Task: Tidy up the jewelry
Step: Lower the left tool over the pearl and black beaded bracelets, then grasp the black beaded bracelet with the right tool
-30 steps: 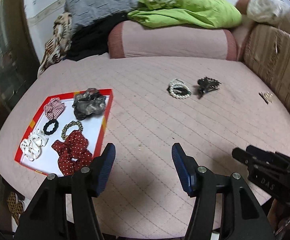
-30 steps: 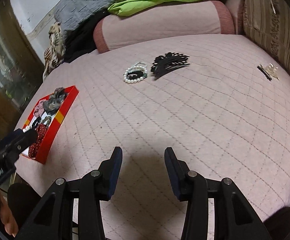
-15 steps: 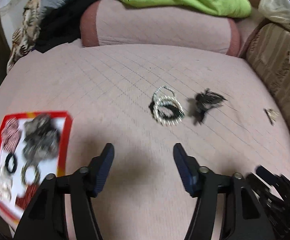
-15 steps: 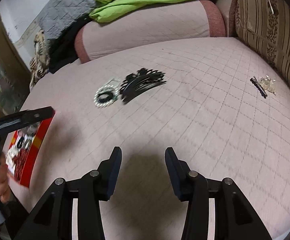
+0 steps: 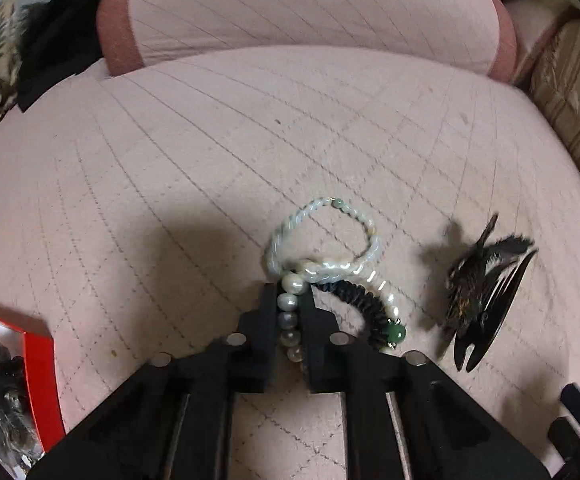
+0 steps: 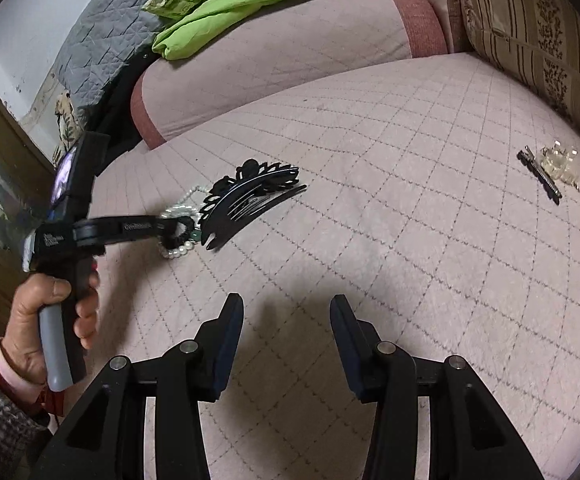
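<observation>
1. Left gripper (image 5: 288, 300): reaches forward and low over the pink quilted bed (image 5: 210, 152), its fingers closed on a strand of white pearls (image 5: 290, 312) that belongs to a tangle of bracelets (image 5: 329, 256) lying on the quilt. In the right wrist view the person's left hand (image 6: 46, 312) grips the handle of this tool, which points to the right toward the pile
2. Right gripper (image 6: 286, 320): hovers above bare quilt, fingers wide apart and holding nothing
3. Black hair comb (image 5: 485, 292): lies just right of the bracelets, apart from the left fingers. A small clear hair clip (image 6: 557, 162) lies well apart, near the striped cushion (image 6: 537, 28)
4. Red tray (image 5: 38, 376): sits at the far left edge of the left wrist view, with a grey scrunchie (image 5: 2, 412) inside it
5. Change from one second ago: the left gripper was open and near the tray, with the bracelets far ahead; now it has moved up to them and closed. The right gripper stays open
</observation>
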The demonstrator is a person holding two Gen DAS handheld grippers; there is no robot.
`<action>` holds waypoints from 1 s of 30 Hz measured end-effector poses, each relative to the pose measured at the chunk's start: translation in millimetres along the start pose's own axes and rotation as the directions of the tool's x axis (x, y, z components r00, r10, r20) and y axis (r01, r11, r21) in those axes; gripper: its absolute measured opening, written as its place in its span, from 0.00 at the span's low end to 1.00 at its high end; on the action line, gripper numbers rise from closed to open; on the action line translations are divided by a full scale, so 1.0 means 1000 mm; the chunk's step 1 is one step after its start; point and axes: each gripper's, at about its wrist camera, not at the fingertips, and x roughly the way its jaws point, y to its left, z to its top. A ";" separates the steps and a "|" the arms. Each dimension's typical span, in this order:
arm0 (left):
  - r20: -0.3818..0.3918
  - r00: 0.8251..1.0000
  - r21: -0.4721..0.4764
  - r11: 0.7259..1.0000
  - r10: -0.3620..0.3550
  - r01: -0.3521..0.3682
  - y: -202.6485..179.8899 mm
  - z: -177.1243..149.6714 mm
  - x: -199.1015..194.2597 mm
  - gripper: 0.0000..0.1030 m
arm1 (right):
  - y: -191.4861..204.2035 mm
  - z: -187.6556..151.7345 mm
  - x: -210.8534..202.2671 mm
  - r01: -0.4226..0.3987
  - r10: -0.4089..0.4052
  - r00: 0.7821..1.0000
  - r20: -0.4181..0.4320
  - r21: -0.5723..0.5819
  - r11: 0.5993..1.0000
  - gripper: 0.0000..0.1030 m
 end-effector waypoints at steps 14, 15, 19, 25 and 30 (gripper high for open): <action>-0.029 0.991 -0.116 0.986 -0.128 0.123 0.052 -0.108 -0.068 0.09 | 0.010 -0.011 -0.006 0.026 -0.026 1.000 0.008 -0.040 0.999 0.48; -0.033 0.993 -0.124 0.987 -0.111 0.106 0.058 -0.114 -0.068 0.09 | 0.010 -0.012 -0.006 0.028 -0.028 1.000 0.008 -0.039 0.999 0.48; 0.016 0.991 -0.167 0.977 -0.129 0.130 0.080 -0.127 -0.086 0.10 | 0.013 -0.016 -0.006 0.041 -0.040 0.999 0.015 -0.043 0.998 0.48; 0.024 0.995 -0.132 0.987 -0.094 0.096 0.077 -0.133 -0.091 0.23 | 0.024 -0.020 -0.006 -0.085 0.086 0.996 0.010 -0.028 0.996 0.48; 0.024 0.996 -0.152 0.984 -0.086 0.088 0.075 -0.132 -0.082 0.23 | 0.055 -0.014 0.028 -0.314 0.318 0.942 -0.108 0.050 0.948 0.48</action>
